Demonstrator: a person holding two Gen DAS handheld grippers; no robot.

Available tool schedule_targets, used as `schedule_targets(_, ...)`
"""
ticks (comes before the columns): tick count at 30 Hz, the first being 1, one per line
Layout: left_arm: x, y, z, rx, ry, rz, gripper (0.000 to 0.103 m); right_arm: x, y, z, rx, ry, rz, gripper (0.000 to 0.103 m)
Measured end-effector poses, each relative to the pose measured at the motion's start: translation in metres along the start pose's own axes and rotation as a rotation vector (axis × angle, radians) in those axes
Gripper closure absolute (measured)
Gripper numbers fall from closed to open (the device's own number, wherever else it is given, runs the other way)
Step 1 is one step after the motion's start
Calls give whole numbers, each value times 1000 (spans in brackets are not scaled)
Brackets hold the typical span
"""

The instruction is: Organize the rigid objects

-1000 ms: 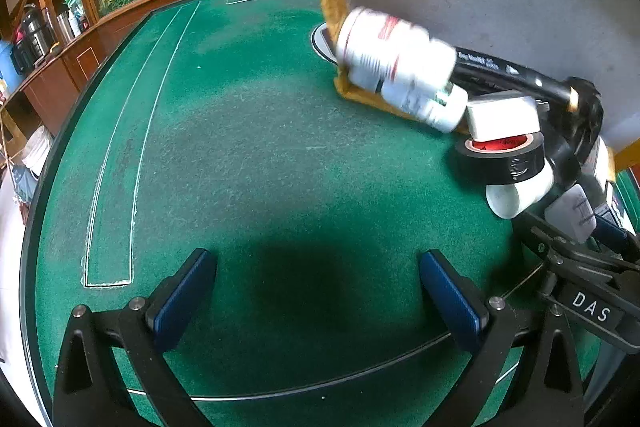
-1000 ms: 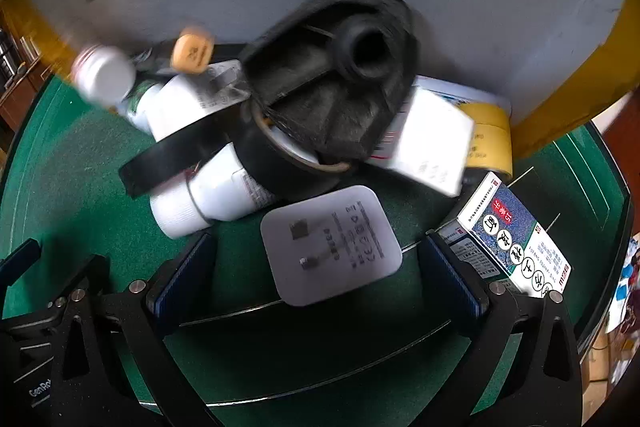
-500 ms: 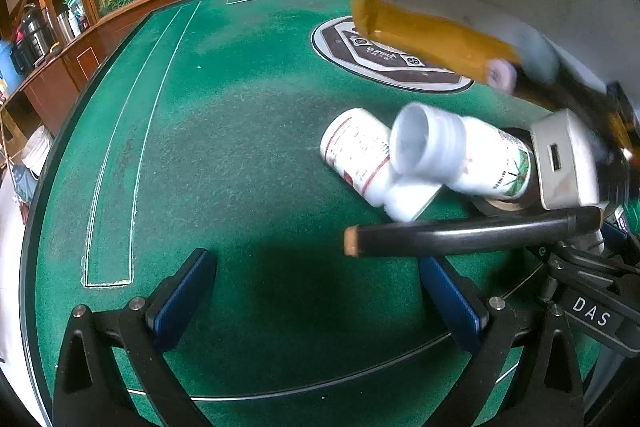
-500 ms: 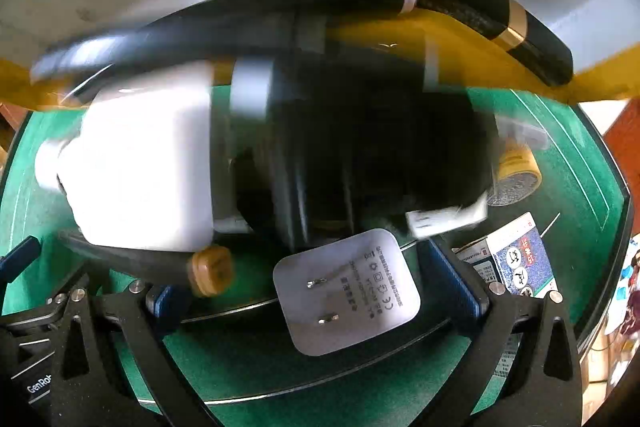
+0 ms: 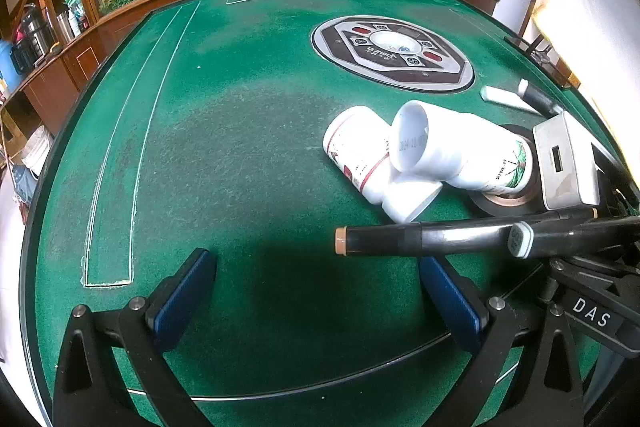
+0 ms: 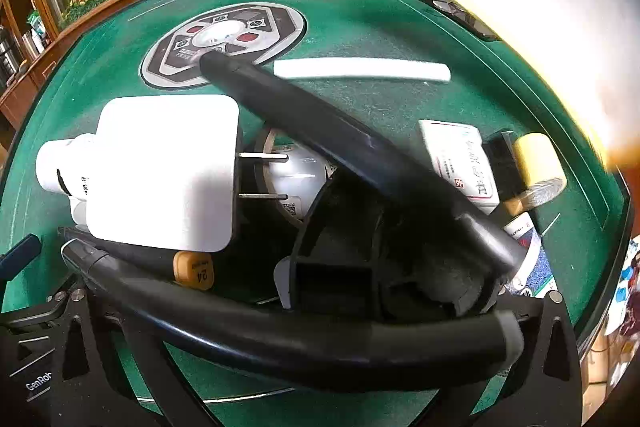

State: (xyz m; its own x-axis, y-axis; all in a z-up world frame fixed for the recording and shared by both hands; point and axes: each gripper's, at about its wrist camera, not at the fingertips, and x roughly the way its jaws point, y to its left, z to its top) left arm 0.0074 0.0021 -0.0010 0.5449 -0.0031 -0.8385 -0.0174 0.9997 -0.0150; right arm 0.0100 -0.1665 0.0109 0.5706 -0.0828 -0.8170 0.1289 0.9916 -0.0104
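A heap of rigid items lies on the green felt. In the left wrist view, two white bottles [image 5: 356, 151] [image 5: 452, 155] lie crossed beside a tape roll [image 5: 504, 201], a grey charger [image 5: 568, 163] and two black markers [image 5: 420, 237]. My left gripper [image 5: 318, 299] is open and empty, just short of the markers. In the right wrist view, a white plug charger [image 6: 160, 171], a black plastic part [image 6: 360, 259], a long black marker [image 6: 340, 135], a white stick [image 6: 360, 69], a white box [image 6: 460, 159] and a yellow tape roll [image 6: 540, 163] crowd my right gripper [image 6: 320, 291]. Its arms stand wide apart; a marker [image 6: 280, 339] hides its pads.
The table's round control panel [image 5: 392, 51] sits mid-table beyond the heap. A blurred white-and-yellow box [image 6: 520, 7] hangs at the upper right. Open felt stretches left of the bottles to a wooden rim [image 5: 120, 15] with planters behind.
The white-and-yellow box tipped, then lifted away up and to the right. Its contents spilled onto the felt and came to rest. Neither gripper has moved.
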Motion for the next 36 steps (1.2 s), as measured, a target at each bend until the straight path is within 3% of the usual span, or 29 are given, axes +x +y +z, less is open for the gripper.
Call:
schedule_targets(5, 0, 0, 0, -5, 10, -7, 0, 0, 1, -1, 0, 0, -1, 0)
schedule_targets(11, 2, 3, 1, -49, 52, -73, 0, 0, 6, 3, -1, 0, -1, 0)
schedule_targets(17, 1, 3, 2, -9, 27, 10, 0, -3, 9, -2, 18, -3, -12, 0)
schedule_targets(36, 1, 2, 2, 0, 37, 25, 0, -4, 8, -2, 19, -3, -10, 0)
